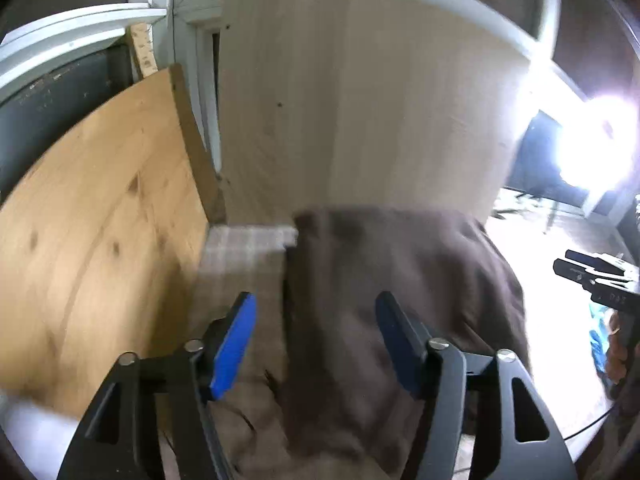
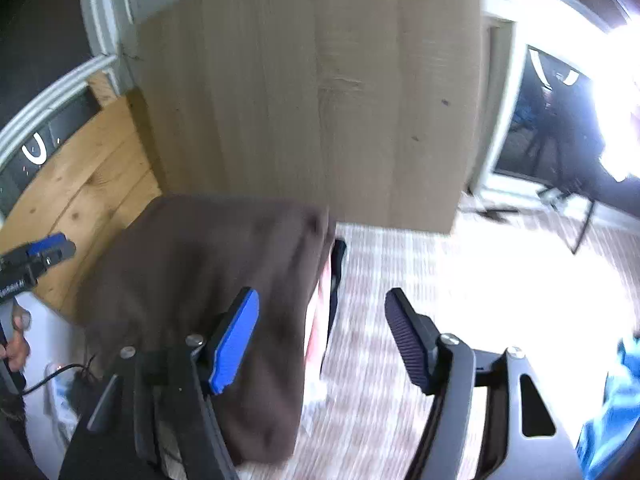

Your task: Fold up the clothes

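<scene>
Ahead of my left gripper (image 1: 316, 316), with its blue finger pads (image 1: 234, 346), lies a dark brown garment (image 1: 400, 280) on a pale checked cloth (image 1: 244, 248). Left of it stands an orange-tan knotty pine board (image 1: 100, 240); a blue fabric (image 2: 612, 412) sits right of my right gripper (image 2: 322, 320).

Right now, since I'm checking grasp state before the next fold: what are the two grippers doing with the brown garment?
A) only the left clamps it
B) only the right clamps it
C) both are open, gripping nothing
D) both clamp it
C: the left gripper and right gripper both show jaws spread wide, with the brown garment lying beneath them, not pinched.
</scene>
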### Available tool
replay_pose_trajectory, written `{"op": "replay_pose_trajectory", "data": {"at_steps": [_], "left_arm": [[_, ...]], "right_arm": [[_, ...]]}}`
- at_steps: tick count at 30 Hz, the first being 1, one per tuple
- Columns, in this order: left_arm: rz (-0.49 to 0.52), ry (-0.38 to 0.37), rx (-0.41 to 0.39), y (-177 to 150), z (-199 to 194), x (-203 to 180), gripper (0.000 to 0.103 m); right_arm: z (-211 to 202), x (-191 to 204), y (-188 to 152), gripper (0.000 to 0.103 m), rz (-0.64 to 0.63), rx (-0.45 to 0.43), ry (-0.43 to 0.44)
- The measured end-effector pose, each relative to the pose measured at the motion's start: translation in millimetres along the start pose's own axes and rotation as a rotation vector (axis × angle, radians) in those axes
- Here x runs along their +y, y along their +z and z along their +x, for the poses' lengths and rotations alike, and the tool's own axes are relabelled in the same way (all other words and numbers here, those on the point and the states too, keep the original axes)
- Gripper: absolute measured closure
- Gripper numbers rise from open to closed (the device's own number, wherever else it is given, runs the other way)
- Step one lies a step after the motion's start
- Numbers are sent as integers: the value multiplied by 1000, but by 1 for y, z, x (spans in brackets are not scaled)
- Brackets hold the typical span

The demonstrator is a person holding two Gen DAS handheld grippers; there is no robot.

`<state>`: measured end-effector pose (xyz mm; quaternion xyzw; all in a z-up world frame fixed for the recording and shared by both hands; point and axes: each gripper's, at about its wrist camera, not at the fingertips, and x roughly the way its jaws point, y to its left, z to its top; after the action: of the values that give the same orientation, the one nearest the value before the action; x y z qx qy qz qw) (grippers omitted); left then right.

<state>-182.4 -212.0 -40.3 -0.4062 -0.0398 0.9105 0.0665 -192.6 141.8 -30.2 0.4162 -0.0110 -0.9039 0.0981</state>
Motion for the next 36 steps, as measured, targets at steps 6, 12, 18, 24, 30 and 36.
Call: {"op": "replay_pose_trajectory", "data": {"at_steps": [6,12,18,24,30,36], "left_arm": [[-47,-10,74,-62,-25,-42,37],[-103,7,67,-94,-61,-64,37],[-163,14,72,-125,-95,-96,37],[-189,67,45,-159,-128,-146,36],[-216,75,40,-187,-137,-188,28],[-228,61,92,-204,-130,-223,28]], "right_arm": [[-38,-9,-68,37,88,41,-66],[-52,6,-86,36,54,47,-119],[-86,11,-112,37,-33,13,-75],[-127,-20,-140,36,-63,-8,-32],[-158,-61,-171,36,-79,-37,-38],[-168,-94,-193,36,-53,-15,-16]]}}
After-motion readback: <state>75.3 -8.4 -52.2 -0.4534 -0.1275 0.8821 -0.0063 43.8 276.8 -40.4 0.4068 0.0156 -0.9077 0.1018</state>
